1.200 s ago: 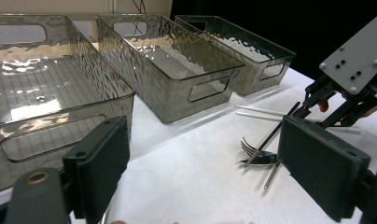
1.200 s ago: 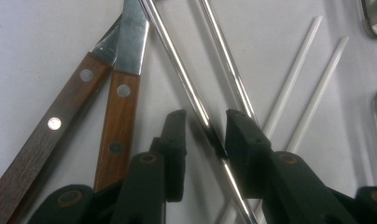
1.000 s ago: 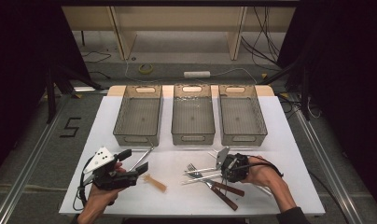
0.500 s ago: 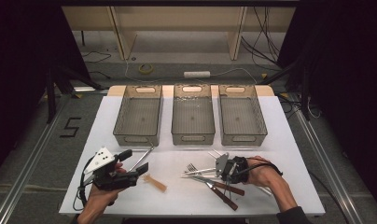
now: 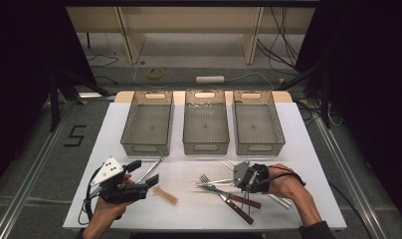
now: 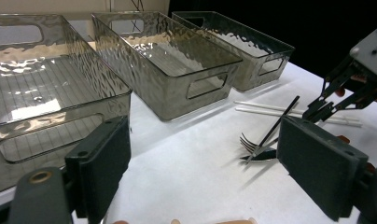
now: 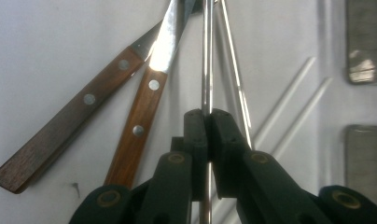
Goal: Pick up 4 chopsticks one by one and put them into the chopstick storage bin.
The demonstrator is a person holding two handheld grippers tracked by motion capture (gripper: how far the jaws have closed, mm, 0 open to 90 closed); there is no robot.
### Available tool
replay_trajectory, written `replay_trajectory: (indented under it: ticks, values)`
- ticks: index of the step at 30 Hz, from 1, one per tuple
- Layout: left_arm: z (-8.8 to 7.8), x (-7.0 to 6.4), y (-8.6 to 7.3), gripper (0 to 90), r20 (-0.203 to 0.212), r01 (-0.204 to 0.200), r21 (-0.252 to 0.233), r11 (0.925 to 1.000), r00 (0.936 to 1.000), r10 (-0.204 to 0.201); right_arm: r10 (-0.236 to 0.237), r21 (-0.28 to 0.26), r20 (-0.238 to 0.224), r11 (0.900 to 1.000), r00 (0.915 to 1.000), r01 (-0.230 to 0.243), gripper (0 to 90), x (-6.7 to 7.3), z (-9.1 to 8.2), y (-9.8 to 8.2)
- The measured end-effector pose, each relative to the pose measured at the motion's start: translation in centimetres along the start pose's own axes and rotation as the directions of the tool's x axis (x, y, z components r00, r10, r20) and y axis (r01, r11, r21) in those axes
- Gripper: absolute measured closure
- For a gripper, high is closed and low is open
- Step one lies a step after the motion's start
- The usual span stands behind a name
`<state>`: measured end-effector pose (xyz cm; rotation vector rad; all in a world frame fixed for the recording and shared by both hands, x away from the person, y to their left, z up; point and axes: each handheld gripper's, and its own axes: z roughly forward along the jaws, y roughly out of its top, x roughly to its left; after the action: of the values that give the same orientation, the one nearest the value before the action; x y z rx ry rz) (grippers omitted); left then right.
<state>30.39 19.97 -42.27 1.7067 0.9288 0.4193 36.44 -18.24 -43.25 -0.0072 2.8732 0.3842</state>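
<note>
Between the right gripper's [image 7: 206, 114] just-closed jaws: a fork [image 7: 206, 56].

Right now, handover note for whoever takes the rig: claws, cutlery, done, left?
Right claw: shut on a fork handle, tines at the table.
Left claw: open, holding nothing, near the table's front left.
Two wooden-handled knives lie crossed beside the fork; white chopsticks behind; a small wooden piece near the left claw.
Three clear bins: nothing in them.
Done: fork gripped. Left: probably binning every piece.

A thin metal handle [image 7: 206, 56] is clamped between the closed jaws of the right tool [image 7: 207, 114]; two wooden-handled knives [image 7: 130, 116] are seen beside it on the table [image 7: 46, 51].
</note>
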Motion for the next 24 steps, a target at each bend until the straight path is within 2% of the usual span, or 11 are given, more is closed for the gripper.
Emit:
replay_trajectory:
  ticks: [4,6,8,15,17,20,23,24]
  values:
    - [0.4,-0.6,0.0,17.3,0.025,-0.011,0.032,0.9994,0.9996,0.01,-0.009,-0.023,0.01,1.0,0.9999,0.009,86.1,0.4,-0.7,0.7]
    - [0.7,-1.2,0.0,17.2,0.037,-0.044,0.06,0.9973,0.9985,0.041,-0.017,-0.025,0.017,1.0,0.9997,0.017,86.1,0.6,-1.0,1.1]
    - [1.0,-1.8,0.1,17.2,0.047,-0.08,0.082,0.9934,0.996,0.076,-0.021,-0.028,0.02,0.999,0.9996,0.022,86.1,0.8,-1.2,1.5]
    - [2.3,-2.8,0.4,19.3,0.086,-0.142,0.147,0.9789,0.9878,0.13,-0.052,-0.039,0.018,0.998,0.9985,0.053,86.1,1.4,-1.3,2.9]
    - [2.8,-3.1,0.4,20.1,0.101,-0.156,0.174,0.9723,0.985,0.14,-0.06,-0.041,0.017,0.997,0.998,0.061,86.0,1.5,-1.4,3.2]
    - [3.8,-3.8,0.3,23.1,0.136,-0.193,0.216,0.9571,0.9766,0.166,-0.072,-0.042,0.031,0.996,0.9969,0.074,86.1,1.7,-1.5,3.7]
    - [4.8,-4.6,0.2,25.5,0.173,-0.236,0.252,0.9386,0.9652,0.196,-0.073,-0.048,0.035,0.996,0.9967,0.075,86.0,1.9,-1.7,3.9]
    - [5.1,-4.8,0.2,26.6,0.183,-0.257,0.267,0.9288,0.9598,0.213,-0.075,-0.051,0.039,0.996,0.9964,0.077,86.0,1.9,-1.7,4.0]
